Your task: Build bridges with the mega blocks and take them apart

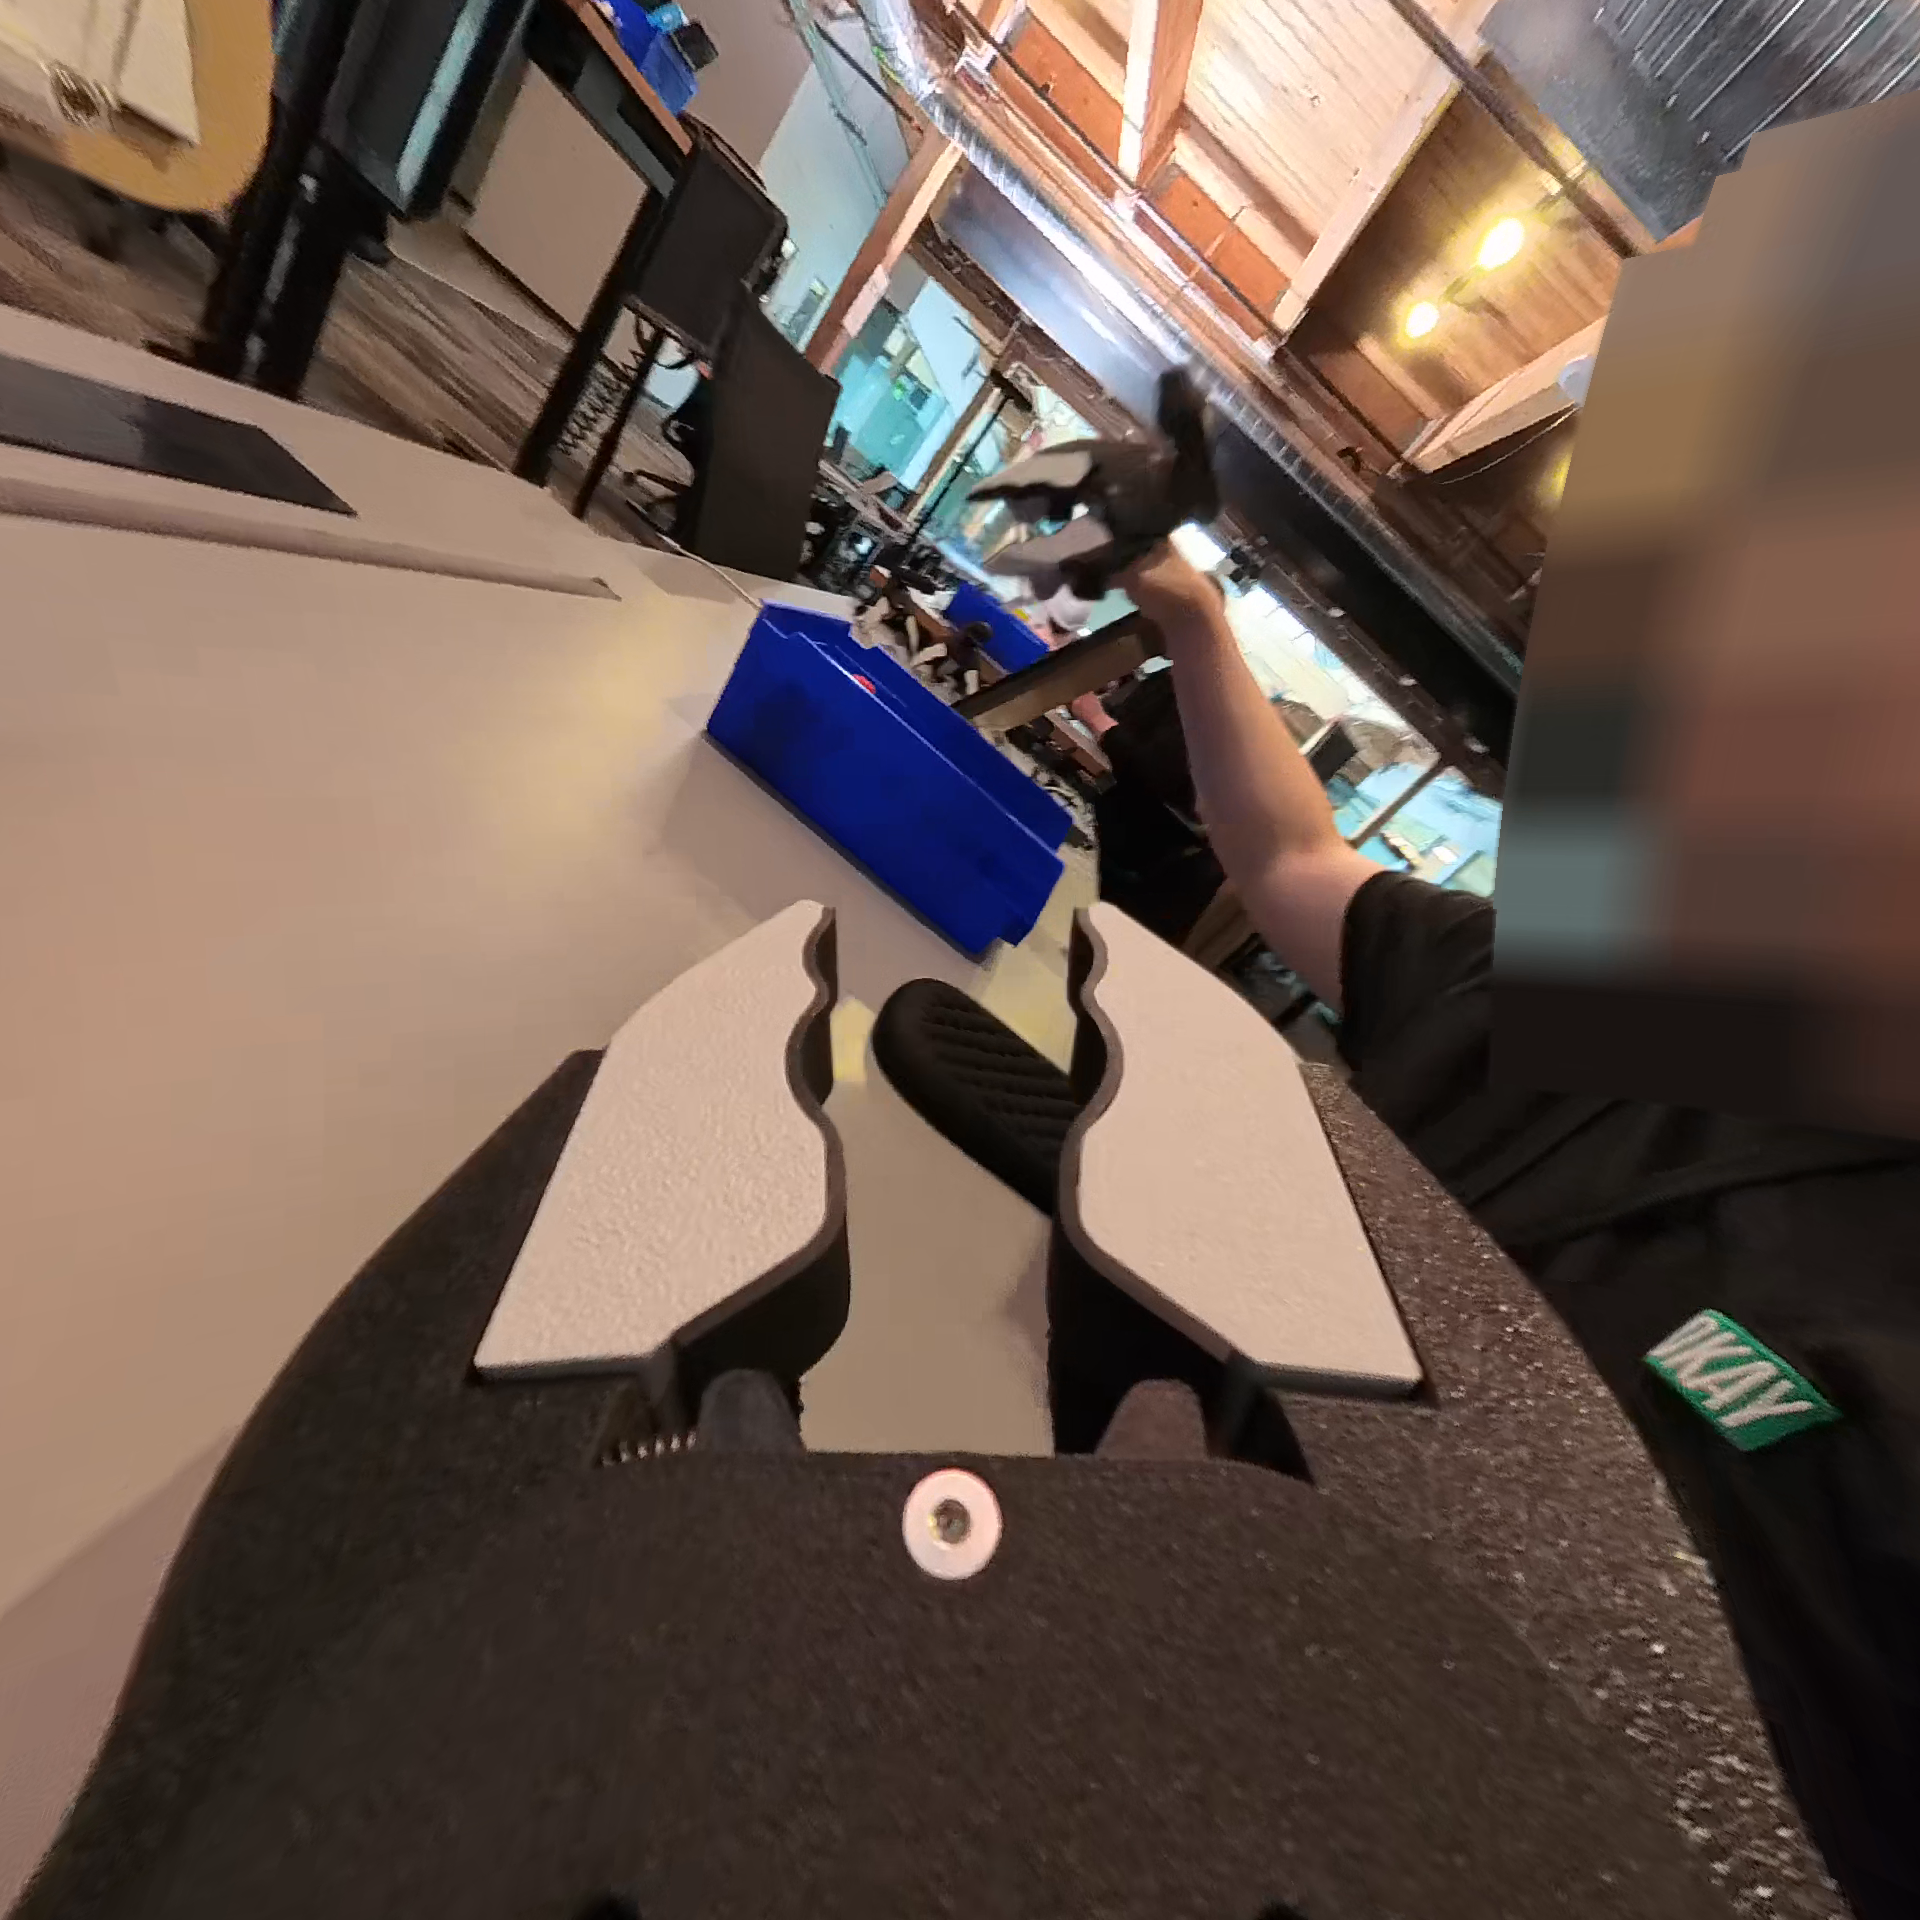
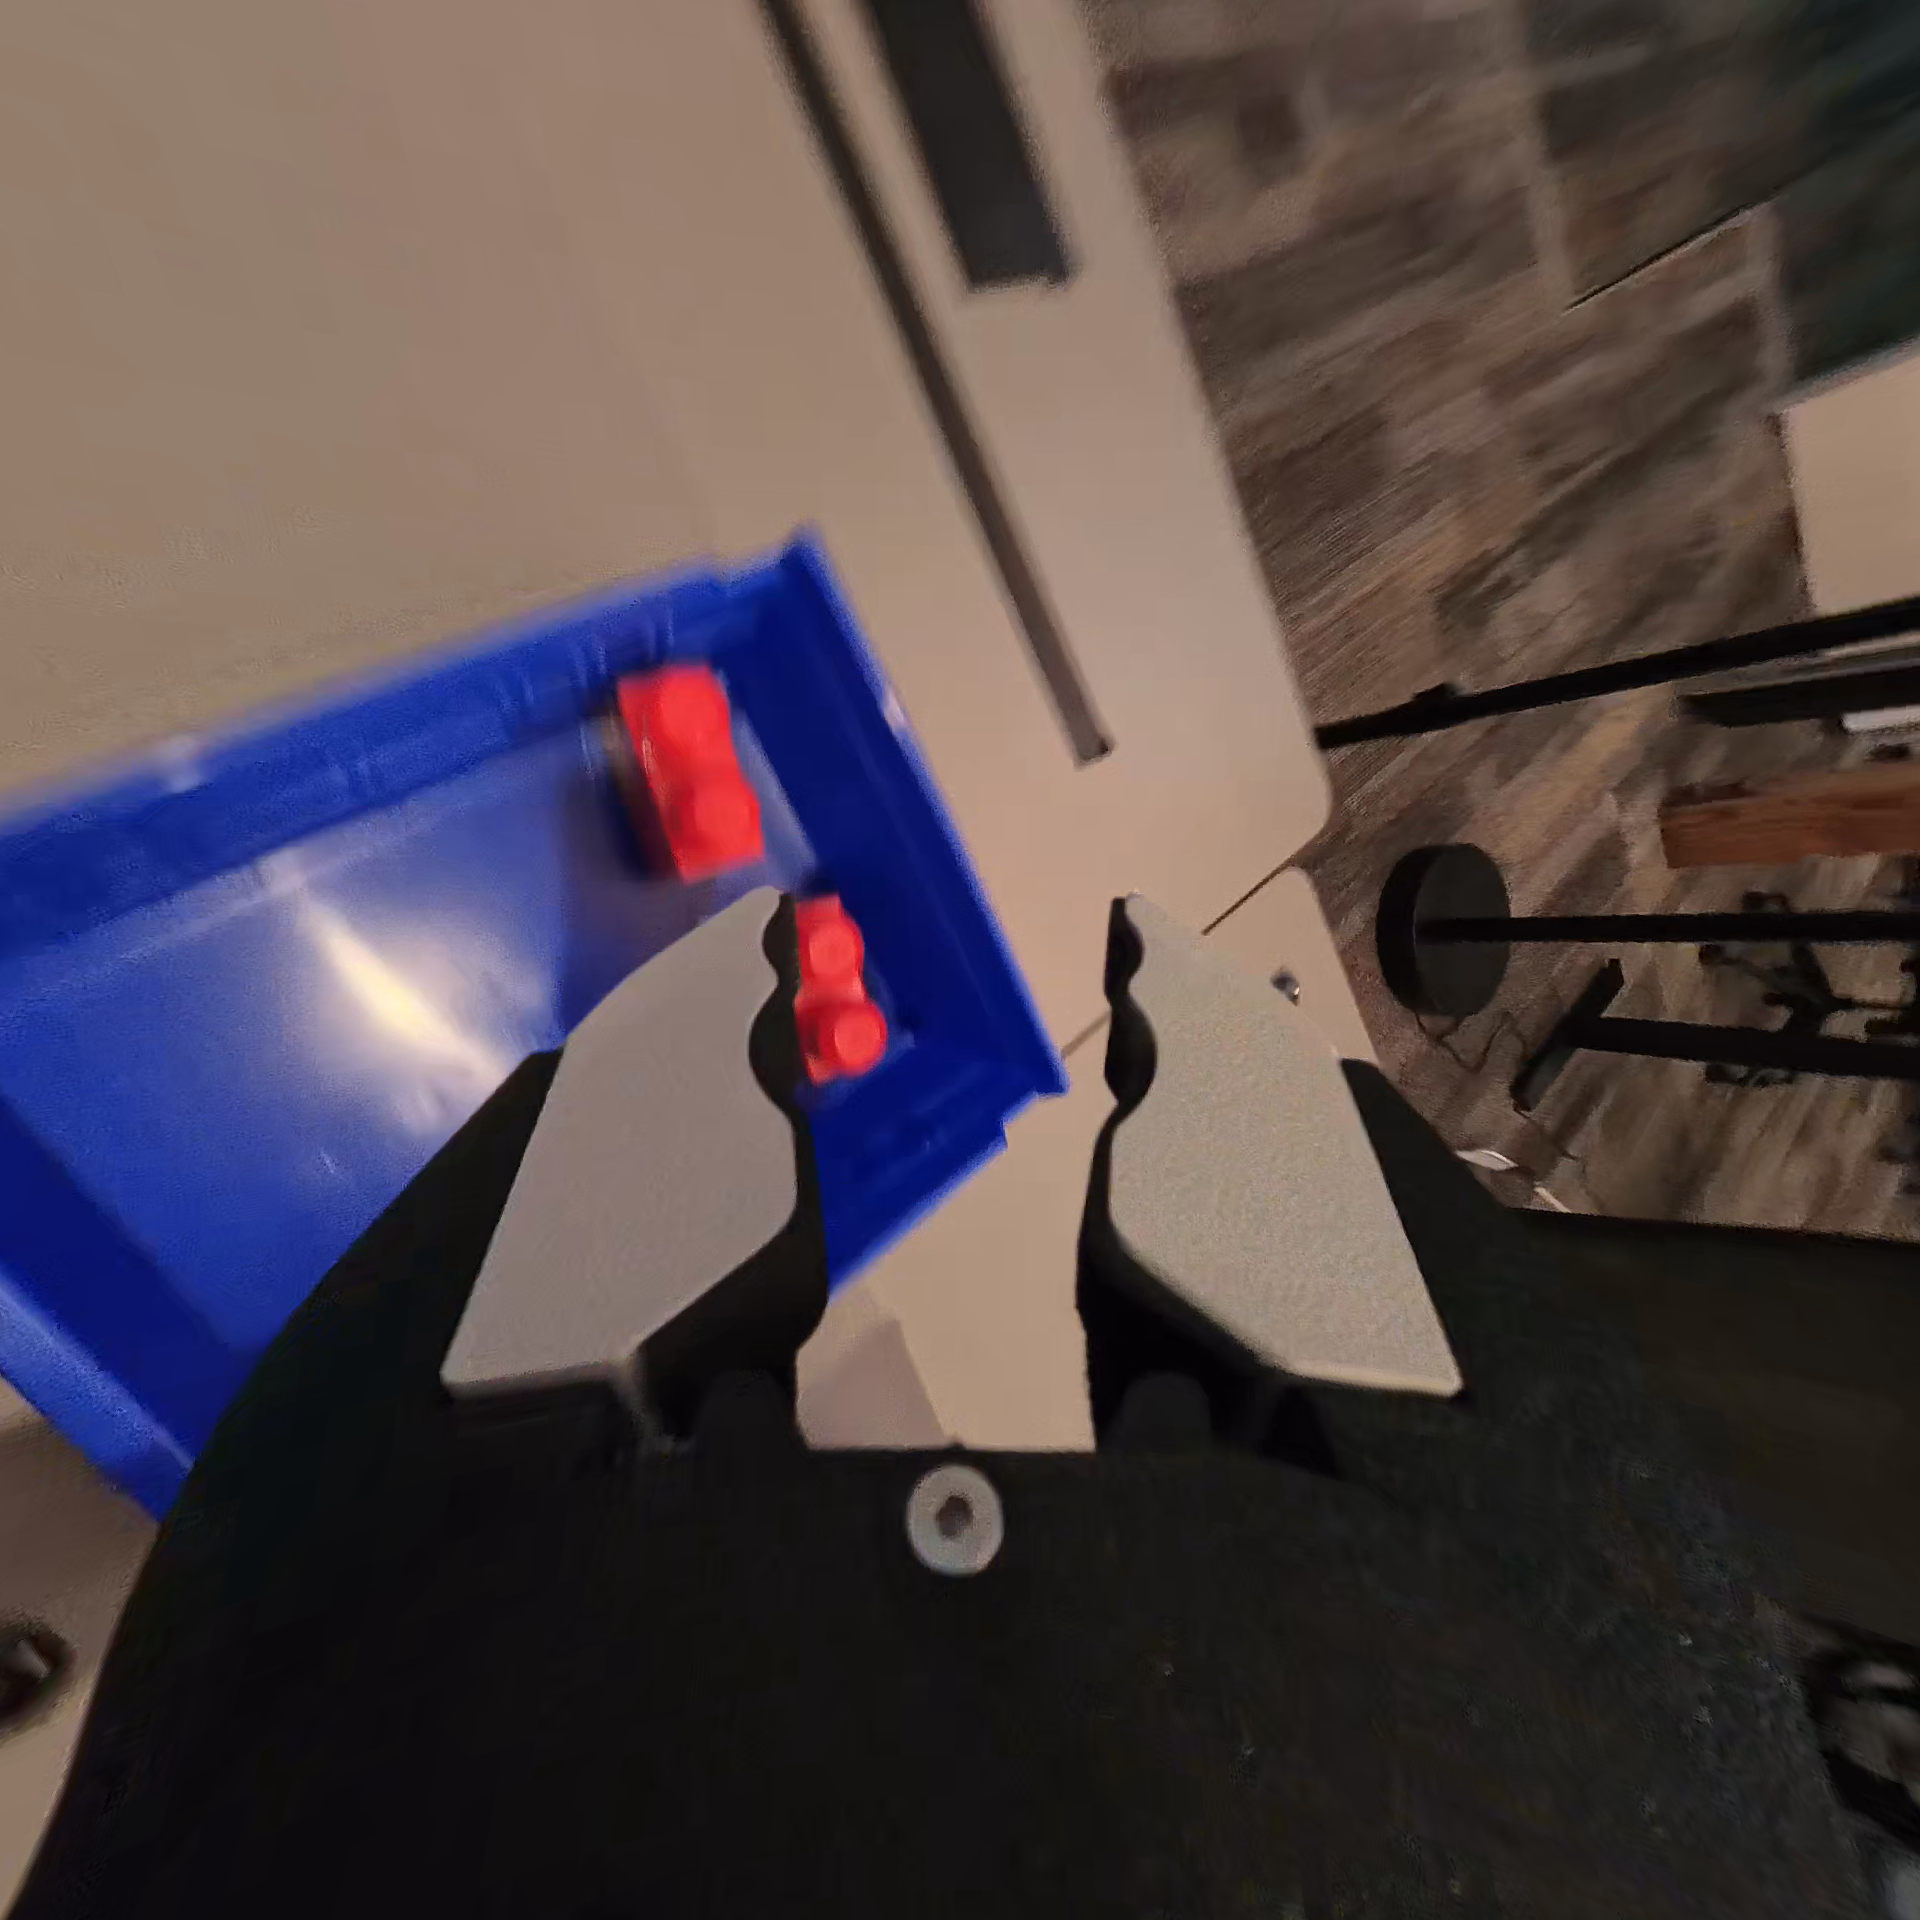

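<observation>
Left gripper (image 1: 951, 971) low over the table (image 1: 312, 831), jaws parted, nothing between them; only bare tabletop and a dark ribbed chair armrest (image 1: 977, 1081) show in the gap. Just beyond its tips, right of centre: blue bin (image 1: 883, 790) on the table, a speck of red visible inside. Further out and higher, right gripper (image 1: 1023, 530) held up in the air by the person's raised arm (image 1: 1247, 769), blurred.

Right wrist view looks down from above. Right gripper (image 2: 951, 966) jaws spread wide, holding nothing. Below it the blue bin (image 2: 312, 935), with two red mega blocks in its far end: two-stud block (image 2: 836, 997) just beside the left fingertip, larger red block (image 2: 691, 774) beyond it near the bin corner. Blocks lie apart, not joined. Carpet (image 2: 1455, 520) past the table edge, right side.
</observation>
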`<state>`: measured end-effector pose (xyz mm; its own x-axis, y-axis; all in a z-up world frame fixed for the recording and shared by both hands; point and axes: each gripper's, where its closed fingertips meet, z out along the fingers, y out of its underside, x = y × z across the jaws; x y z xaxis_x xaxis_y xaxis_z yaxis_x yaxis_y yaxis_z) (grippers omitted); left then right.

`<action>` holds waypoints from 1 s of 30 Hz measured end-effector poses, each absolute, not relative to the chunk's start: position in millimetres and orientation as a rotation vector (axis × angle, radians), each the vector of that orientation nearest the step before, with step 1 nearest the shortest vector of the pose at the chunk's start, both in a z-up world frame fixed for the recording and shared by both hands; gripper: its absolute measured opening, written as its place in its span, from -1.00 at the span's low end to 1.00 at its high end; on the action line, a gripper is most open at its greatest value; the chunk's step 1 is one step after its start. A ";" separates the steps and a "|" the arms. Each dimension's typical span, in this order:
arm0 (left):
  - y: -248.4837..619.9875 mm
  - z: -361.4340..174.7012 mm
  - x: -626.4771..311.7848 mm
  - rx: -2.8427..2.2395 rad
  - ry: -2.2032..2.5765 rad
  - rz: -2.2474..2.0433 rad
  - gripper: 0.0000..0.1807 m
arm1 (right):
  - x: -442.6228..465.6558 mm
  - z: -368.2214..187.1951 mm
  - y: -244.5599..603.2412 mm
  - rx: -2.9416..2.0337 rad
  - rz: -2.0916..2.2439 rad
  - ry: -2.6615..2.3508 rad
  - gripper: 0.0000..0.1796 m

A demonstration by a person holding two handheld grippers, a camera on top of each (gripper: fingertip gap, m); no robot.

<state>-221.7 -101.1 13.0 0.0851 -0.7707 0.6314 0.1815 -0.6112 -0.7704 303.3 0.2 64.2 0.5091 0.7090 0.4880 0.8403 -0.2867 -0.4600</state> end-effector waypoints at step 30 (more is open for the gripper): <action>11.7 -50.4 -618.0 -2.339 0.132 -0.037 -0.40 | -128.6 100.7 4.2 -1.587 0.626 -0.943 -0.43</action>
